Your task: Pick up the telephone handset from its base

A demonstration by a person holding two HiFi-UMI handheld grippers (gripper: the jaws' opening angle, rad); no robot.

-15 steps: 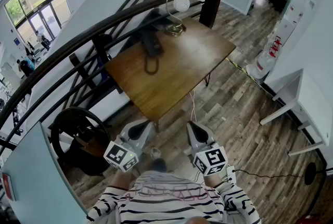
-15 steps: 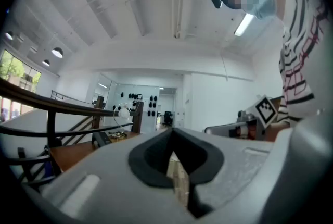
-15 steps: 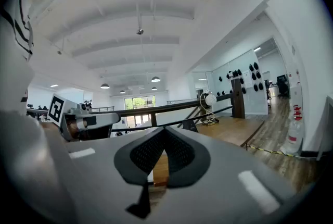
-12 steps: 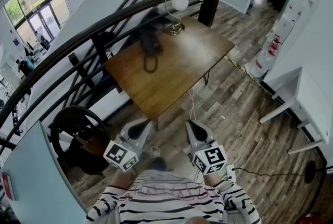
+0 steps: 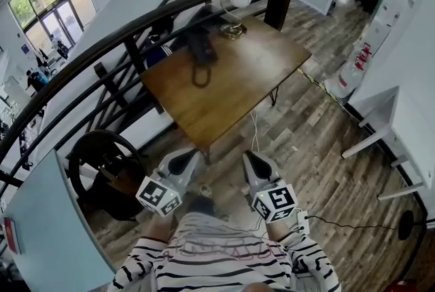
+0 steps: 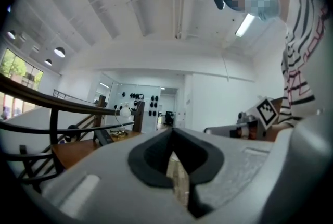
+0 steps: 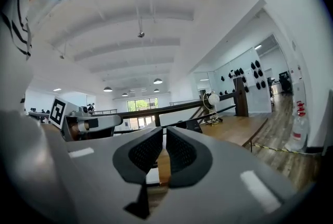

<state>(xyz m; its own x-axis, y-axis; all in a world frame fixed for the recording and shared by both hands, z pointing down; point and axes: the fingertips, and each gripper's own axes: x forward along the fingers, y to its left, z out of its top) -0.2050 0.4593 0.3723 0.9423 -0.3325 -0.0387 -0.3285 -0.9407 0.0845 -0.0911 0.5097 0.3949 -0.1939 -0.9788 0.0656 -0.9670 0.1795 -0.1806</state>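
The black telephone (image 5: 201, 45) lies at the far left of a wooden table (image 5: 238, 94), with its handset on the base and a cord loop (image 5: 201, 75) in front of it. My left gripper (image 5: 182, 163) and right gripper (image 5: 257, 165) are held side by side close to the person's body, well short of the table's near corner. Both are shut with nothing between the jaws. The left gripper view shows its gripper (image 6: 173, 137) closed and the telephone (image 6: 103, 137) far off at the left. From the right gripper (image 7: 164, 137) the telephone (image 7: 189, 125) is just past the pads.
A globe desk lamp (image 5: 235, 7) stands on the table behind the telephone. A dark curved railing (image 5: 115, 46) runs along the table's left side. A black round seat (image 5: 103, 163) is at the near left, a white desk (image 5: 401, 141) at the right, and a cable (image 5: 340, 226) crosses the wooden floor.
The head view has shifted a little, so the table sits slightly higher and to the right. Both grippers stay shut in the same place before the body.
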